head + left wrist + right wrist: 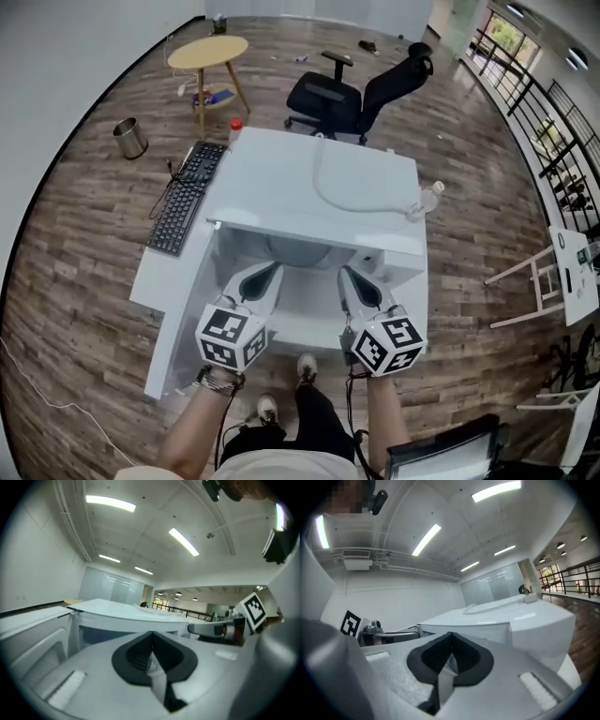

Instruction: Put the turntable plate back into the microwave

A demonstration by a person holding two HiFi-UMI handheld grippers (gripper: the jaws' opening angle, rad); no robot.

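The white microwave (319,183) stands in front of me with its door (185,305) swung open to the left. A grey rounded shape (298,251), seemingly the glass turntable plate, shows in the opening just under the top's front edge. My left gripper (270,270) and right gripper (347,272) hover side by side before the opening, rolled in mirror fashion, one on each side of that shape and apart from it. In the left gripper view the left gripper's (151,645) black pads meet with nothing held. The right gripper (451,645) looks the same in its own view.
A black keyboard (187,202) lies on the white desk (150,281) left of the microwave. A white cable (352,199) and a clear bottle (428,197) rest on the microwave's top. An office chair (361,89), a round wooden table (208,52) and a metal bin (131,138) stand beyond.
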